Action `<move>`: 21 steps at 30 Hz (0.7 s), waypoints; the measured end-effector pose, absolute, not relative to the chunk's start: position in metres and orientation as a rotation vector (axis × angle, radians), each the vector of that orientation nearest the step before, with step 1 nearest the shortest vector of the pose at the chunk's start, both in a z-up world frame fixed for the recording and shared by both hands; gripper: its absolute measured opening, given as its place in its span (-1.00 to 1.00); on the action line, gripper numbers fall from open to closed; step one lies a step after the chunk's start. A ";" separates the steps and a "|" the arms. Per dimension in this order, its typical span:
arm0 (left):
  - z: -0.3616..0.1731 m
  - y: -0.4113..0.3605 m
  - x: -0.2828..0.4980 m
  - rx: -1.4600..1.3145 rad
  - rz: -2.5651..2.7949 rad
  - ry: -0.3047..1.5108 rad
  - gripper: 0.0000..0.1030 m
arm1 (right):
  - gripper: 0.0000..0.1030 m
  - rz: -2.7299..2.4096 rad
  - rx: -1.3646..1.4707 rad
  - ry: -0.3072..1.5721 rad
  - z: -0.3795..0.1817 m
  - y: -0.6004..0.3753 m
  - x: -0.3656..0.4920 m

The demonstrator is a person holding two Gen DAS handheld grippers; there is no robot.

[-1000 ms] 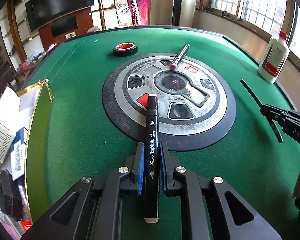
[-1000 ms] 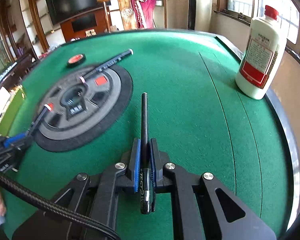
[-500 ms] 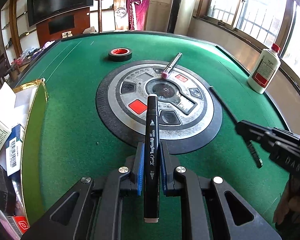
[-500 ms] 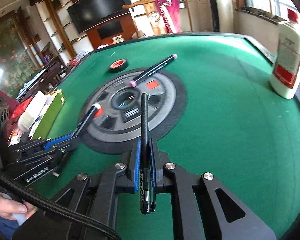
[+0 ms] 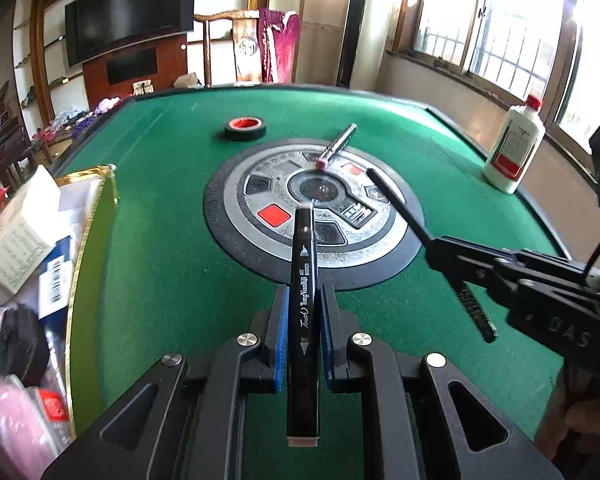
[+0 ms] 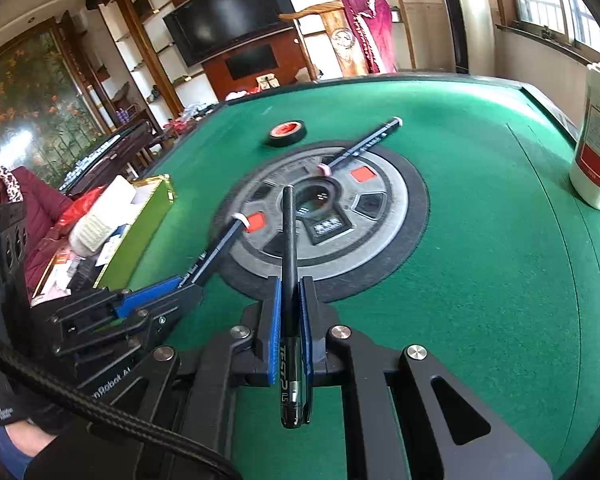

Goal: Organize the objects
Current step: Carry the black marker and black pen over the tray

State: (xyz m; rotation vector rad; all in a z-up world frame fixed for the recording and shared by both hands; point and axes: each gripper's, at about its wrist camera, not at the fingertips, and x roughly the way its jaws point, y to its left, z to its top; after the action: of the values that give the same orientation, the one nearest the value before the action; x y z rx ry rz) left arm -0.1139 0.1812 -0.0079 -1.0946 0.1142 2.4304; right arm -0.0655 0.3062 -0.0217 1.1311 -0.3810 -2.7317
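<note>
My left gripper (image 5: 303,300) is shut on a thick black marker (image 5: 304,280) that points forward above the green table. My right gripper (image 6: 289,300) is shut on a thin black pen (image 6: 289,248). In the left wrist view the right gripper (image 5: 440,246) reaches in from the right with the pen (image 5: 396,204) over the round centre disc (image 5: 320,208). In the right wrist view the left gripper (image 6: 172,288) shows at the left with its marker (image 6: 220,244). Another pen with a pink end (image 5: 337,146) lies on the disc's far side.
A black tape roll with a red core (image 5: 245,128) lies beyond the disc. A white bottle with a red cap (image 5: 514,150) stands at the right table edge. A green and gold box (image 5: 88,280) full of packets sits at the left. A person (image 6: 4,196) sits at the far left.
Both grippers have risen and pulled back from the table. The right gripper has swung left, closer to the left gripper, with its pen now over the centre disc.
</note>
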 end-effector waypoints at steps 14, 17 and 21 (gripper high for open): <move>0.058 0.050 -0.070 -0.933 2.579 -0.109 -0.77 | -0.86 -2.579 0.997 -0.362 0.005 0.205 -0.056; 0.059 0.006 -0.067 -0.935 2.637 -0.179 -0.77 | -0.86 -2.516 0.998 -0.314 0.012 0.165 -0.067; 0.051 -0.040 -0.069 -0.954 2.702 -0.254 -0.77 | -0.86 -2.452 1.018 -0.255 0.020 0.112 -0.087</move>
State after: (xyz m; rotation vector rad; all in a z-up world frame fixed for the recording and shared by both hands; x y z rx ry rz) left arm -0.0694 -0.0400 0.0512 -0.9542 -0.2539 2.7022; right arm -0.0868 0.1124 0.0196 1.0177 -0.2549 -2.4517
